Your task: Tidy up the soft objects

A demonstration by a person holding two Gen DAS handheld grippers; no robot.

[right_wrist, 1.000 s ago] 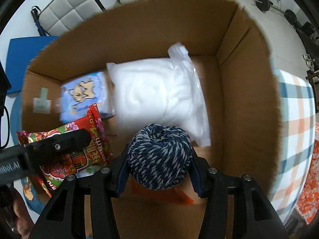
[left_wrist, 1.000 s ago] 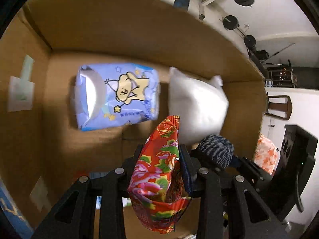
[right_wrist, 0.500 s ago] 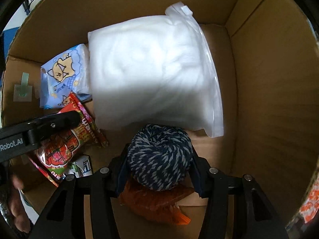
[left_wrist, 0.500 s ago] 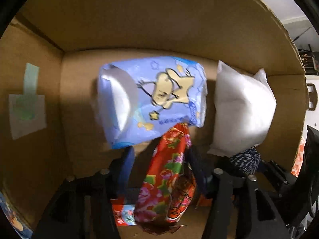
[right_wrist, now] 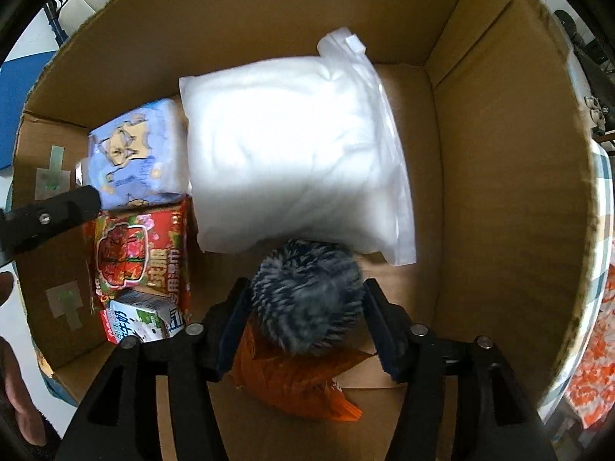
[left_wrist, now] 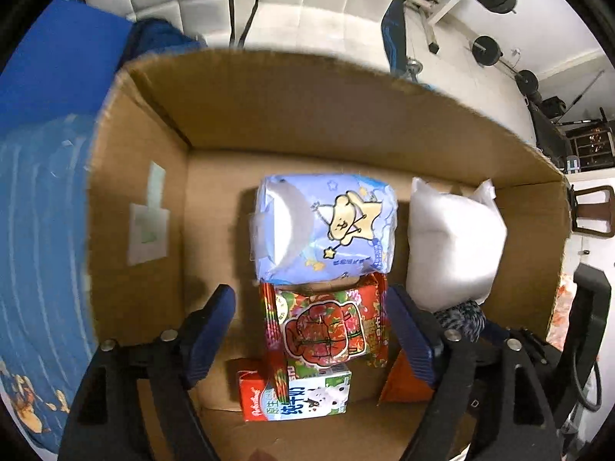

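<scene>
The cardboard box [right_wrist: 499, 176] held a white stuffing bag [right_wrist: 292, 161] beside a blue cartoon-bear tissue pack [left_wrist: 326, 226]. The floral red packet [left_wrist: 326, 326], clamped in the left claw [left_wrist: 311, 330] a second earlier, now lay flat against that pack, overlapping a small carton [left_wrist: 303, 397] with Chinese print I couldn't read; that claw stood open, item delivered. The right claw [right_wrist: 303, 319] had spread around the blurred blue-grey yarn ball [right_wrist: 303, 299], seemingly released.
</scene>
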